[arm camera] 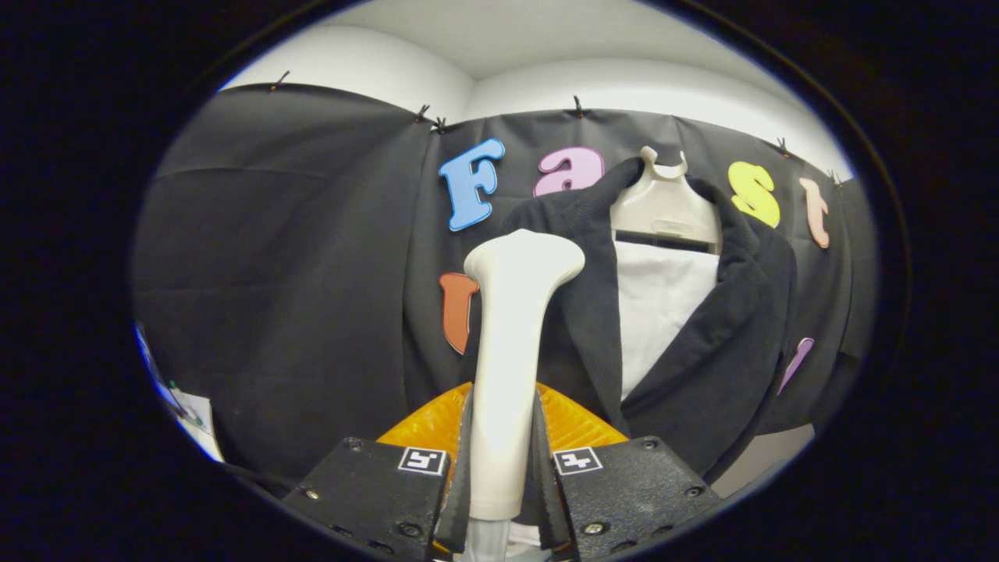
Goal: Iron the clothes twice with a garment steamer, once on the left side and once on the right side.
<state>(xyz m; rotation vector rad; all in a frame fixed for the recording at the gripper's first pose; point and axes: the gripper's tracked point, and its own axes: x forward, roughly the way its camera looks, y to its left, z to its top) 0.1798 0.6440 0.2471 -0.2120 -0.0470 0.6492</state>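
The hand-held gripper (503,468) is pinching the handle of the garment steamer (511,343), both fingers pressed against its shaft; the flared head stands upright just ahead of the fingers. The dark jacket (702,351) hangs on a pale hanger (663,207) beyond the steamer, open over a white panel (659,304). The steamer head sits level with the jacket's left lapel; whether it touches the fabric cannot be told. Judgement: the left-side pass is in hand or about to start. The next move calls for a steady stroke along that front, head kept close to the cloth, grip unchanged.
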